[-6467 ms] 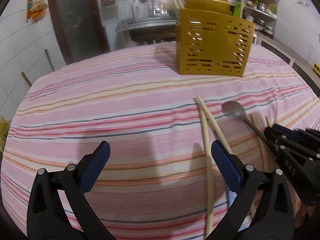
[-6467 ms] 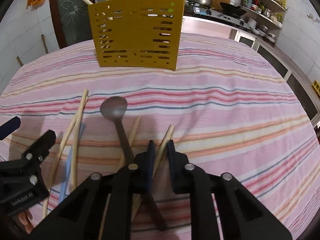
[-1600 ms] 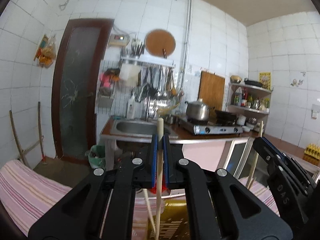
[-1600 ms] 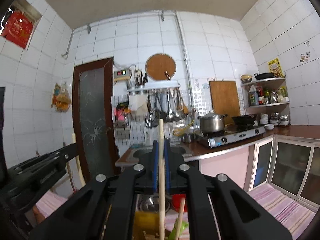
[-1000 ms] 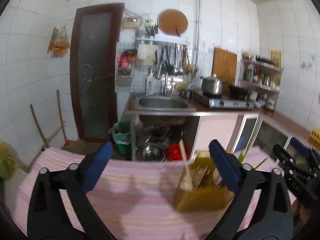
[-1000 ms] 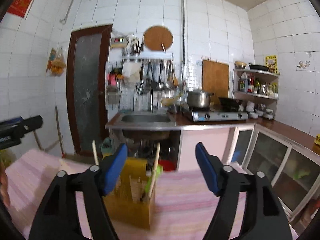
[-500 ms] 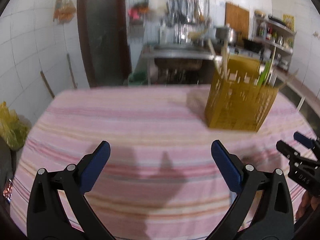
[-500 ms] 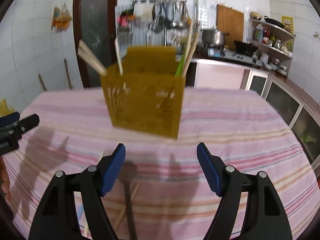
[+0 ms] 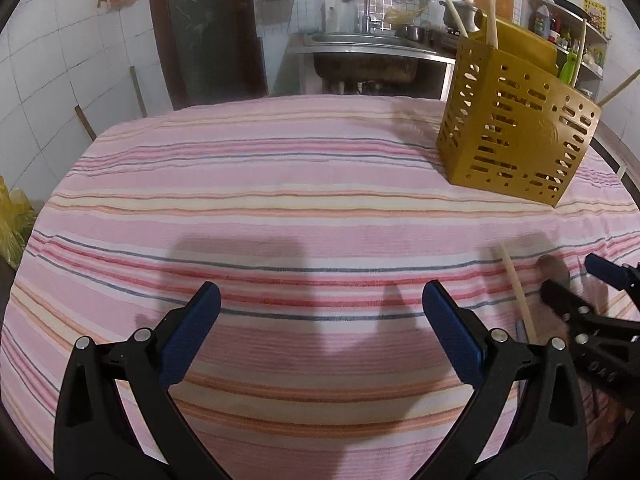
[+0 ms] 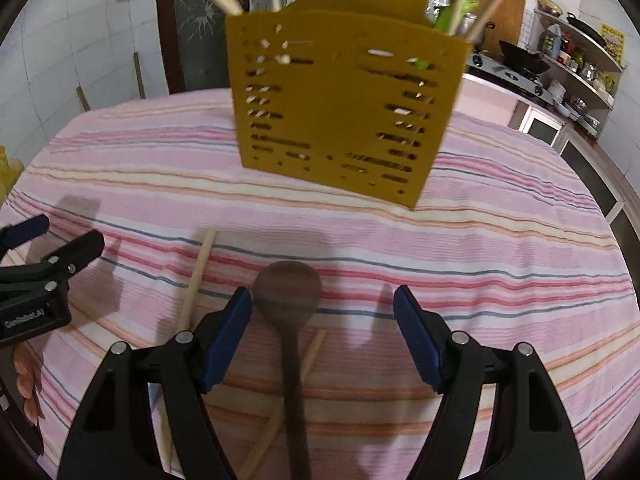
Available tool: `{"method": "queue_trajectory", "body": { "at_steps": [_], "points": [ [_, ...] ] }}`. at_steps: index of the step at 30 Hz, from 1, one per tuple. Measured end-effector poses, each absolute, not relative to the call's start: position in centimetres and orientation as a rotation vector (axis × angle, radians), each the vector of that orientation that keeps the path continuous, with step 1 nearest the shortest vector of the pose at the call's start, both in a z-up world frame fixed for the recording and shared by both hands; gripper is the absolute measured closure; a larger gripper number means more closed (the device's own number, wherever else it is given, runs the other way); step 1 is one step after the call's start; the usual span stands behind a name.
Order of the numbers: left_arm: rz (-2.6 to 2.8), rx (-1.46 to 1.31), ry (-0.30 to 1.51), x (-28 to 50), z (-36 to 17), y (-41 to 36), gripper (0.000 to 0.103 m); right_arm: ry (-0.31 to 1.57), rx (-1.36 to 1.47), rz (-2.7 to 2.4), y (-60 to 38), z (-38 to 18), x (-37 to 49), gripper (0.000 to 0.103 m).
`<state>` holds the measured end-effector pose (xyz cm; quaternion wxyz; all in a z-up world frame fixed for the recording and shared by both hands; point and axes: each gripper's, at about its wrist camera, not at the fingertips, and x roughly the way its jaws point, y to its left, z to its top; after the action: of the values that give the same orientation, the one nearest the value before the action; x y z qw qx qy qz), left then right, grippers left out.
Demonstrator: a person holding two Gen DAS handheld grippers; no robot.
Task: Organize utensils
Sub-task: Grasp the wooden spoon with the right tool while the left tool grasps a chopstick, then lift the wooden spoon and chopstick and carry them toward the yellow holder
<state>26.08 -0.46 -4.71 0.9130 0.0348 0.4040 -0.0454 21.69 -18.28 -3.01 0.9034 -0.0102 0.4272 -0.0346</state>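
Note:
A yellow perforated utensil holder [image 9: 516,144] [image 10: 340,120] stands on the striped tablecloth with several chopsticks sticking out of it. My left gripper [image 9: 320,332] is open and empty above bare cloth. My right gripper [image 10: 322,332] is open and empty, its jaws on either side of a dark spoon [image 10: 290,312] that lies on the cloth. A chopstick [image 10: 196,280] lies left of the spoon and another [image 10: 280,400] crosses under its handle. In the left wrist view, the right gripper [image 9: 592,304] sits at the right edge beside a chopstick [image 9: 520,296].
The pink striped tablecloth [image 9: 280,200] covers the whole table. Behind it are a sink [image 9: 360,52], a dark door [image 9: 208,28] and kitchen shelves [image 10: 576,64]. The left gripper [image 10: 36,276] shows at the left edge of the right wrist view.
Both grippers, shut on chopsticks 1.6 s ago above the holder, have opened and come back down low over the table. The right gripper now straddles the spoon.

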Motion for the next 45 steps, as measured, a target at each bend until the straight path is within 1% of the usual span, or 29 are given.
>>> {"method": "queue_trajectory", "body": {
  "at_steps": [3,4,5,6,8,15,21,24,26,27,29,30,31,34,35,36,38,42,43,45],
  "points": [
    [-0.1,0.073,0.838,26.1,-4.7,-0.8,0.005,0.886,-0.04,-0.076,-17.7,-3.0,22.0,0.032],
    [-0.099,0.074,0.839,26.0,-4.7,-0.9,0.005,0.884,-0.043,-0.068,-17.5,-3.0,21.9,0.033],
    [-0.098,0.073,0.841,26.0,-4.7,-0.9,0.005,0.884,-0.05,-0.058,-17.3,-3.1,21.9,0.043],
    [-0.097,0.072,0.844,26.1,-4.7,-1.1,0.005,0.887,-0.052,-0.042,-17.2,-3.1,21.9,0.05],
    [-0.101,0.06,0.858,26.0,-4.6,-1.2,0.005,0.889,-0.045,-0.032,-17.3,-3.1,22.0,0.067],
    [-0.134,0.017,0.879,25.9,-4.3,-3.3,0.005,0.866,0.006,-0.015,-19.4,-2.3,21.3,0.067],
    [-0.165,0.026,0.901,25.6,-4.1,-6.8,0.006,0.845,0.029,-0.134,-23.8,-1.9,19.6,0.067],
    [-0.172,0.043,0.902,25.3,-4.2,-8.6,0.008,0.847,0.054,-0.166,-25.4,-2.2,18.7,0.067],
    [-0.183,0.066,0.915,25.3,-4.5,-9.9,0.017,0.845,0.066,-0.177,-26.2,-2.4,18.3,0.067],
    [-0.188,0.071,0.923,25.3,-4.7,-10.4,0.02,0.842,0.072,-0.18,-26.4,-2.4,18.2,0.067],
    [-0.191,0.082,0.942,25.2,-5.1,-11.3,0.038,0.834,0.086,-0.189,-26.8,-2.4,17.9,0.068],
    [-0.193,0.083,0.95,25.2,-5.3,-11.7,0.042,0.831,0.089,-0.189,-26.8,-2.4,17.9,0.068],
    [-0.195,0.081,0.957,25.2,-5.4,-11.9,0.049,0.827,0.093,-0.188,-26.8,-2.4,17.8,0.068],
    [-0.195,0.077,0.962,25.2,-5.5,-12.3,0.054,0.818,0.091,-0.184,-26.7,-2.4,17.7,0.068],
    [-0.199,0.073,0.963,25.2,-5.4,-12.4,0.059,0.816,0.09,-0.182,-26.7,-2.5,17.8,0.068],
    [-0.2,0.067,0.966,25.2,-5.4,-12.6,0.062,0.816,0.089,-0.18,-26.9,-2.5,17.7,0.068],
    [-0.21,0.059,0.972,25.2,-5.3,-12.7,0.077,0.814,0.091,-0.175,-26.9,-2.6,17.6,0.068],
    [-0.214,0.062,0.963,24.9,-5.1,-13.4,0.091,0.808,0.092,-0.168,-27.0,-2.5,17.4,0.068],
    [-0.219,0.065,0.953,24.7,-5.0,-13.6,0.097,0.804,0.092,-0.168,-26.9,-2.5,17.4,0.068],
    [-0.222,0.067,0.942,24.6,-5.0,-13.7,0.098,0.793,0.088,-0.173,-26.8,-2.3,17.3,0.068]
  ]
}}
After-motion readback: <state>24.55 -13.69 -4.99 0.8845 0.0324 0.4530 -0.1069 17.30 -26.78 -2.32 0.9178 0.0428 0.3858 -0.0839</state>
